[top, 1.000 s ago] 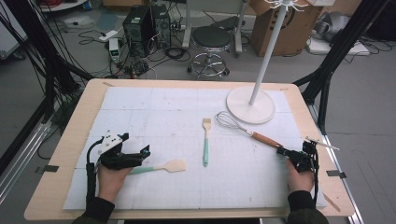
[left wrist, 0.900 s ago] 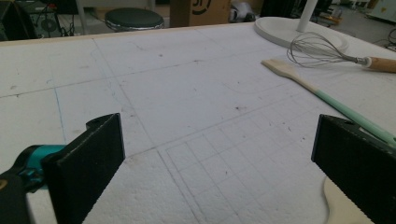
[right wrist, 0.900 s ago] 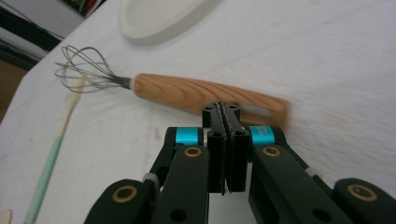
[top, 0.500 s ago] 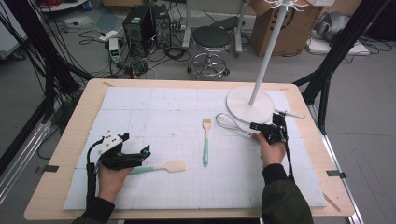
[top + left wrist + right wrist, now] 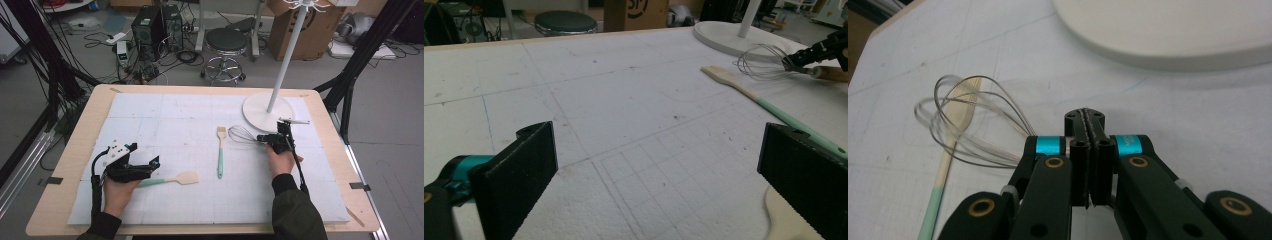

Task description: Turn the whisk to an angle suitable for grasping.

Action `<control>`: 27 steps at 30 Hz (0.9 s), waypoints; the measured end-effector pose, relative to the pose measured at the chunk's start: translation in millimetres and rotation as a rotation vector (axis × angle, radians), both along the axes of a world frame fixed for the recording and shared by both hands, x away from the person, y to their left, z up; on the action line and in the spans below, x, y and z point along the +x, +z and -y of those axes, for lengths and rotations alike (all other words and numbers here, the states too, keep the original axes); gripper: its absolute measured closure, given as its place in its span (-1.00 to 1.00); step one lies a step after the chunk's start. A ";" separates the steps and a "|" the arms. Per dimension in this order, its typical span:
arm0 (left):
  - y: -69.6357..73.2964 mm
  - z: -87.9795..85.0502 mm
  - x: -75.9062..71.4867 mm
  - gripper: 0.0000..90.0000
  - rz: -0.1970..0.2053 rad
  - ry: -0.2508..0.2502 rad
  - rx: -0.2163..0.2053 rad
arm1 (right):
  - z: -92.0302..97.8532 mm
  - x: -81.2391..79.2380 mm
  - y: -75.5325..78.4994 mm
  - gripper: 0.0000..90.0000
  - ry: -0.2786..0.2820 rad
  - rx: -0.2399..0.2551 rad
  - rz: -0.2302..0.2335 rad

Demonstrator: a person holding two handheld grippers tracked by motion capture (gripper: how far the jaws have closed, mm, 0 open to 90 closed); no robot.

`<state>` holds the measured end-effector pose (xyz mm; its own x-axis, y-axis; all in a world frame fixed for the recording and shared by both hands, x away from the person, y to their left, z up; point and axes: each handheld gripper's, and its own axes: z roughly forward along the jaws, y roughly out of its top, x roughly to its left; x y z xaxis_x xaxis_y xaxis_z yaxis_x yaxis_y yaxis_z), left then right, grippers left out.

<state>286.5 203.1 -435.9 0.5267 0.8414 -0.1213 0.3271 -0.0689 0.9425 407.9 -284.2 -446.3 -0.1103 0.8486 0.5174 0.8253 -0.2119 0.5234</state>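
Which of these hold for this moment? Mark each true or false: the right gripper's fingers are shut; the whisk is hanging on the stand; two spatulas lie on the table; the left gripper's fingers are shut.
1. The right gripper has its fingers shut: true.
2. The whisk hangs on the stand: false, it lies on the table beside the stand's base.
3. Two spatulas lie on the table: true, one mid-table, one by the left gripper.
4. The left gripper's fingers are shut: false, they stand wide apart.
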 end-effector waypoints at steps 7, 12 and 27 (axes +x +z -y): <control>0.1 0.1 0.0 -0.93 0.002 -0.001 0.000 | -14.8 -14.0 8.4 0.99 0.058 -0.020 0.026; 0.3 0.0 -0.2 -0.93 0.002 -0.002 -0.001 | -23.6 -23.2 9.8 0.99 0.088 -0.052 0.023; 0.5 2.0 -0.2 -0.93 0.000 0.000 0.006 | -7.3 -60.7 0.5 0.99 0.097 0.047 0.047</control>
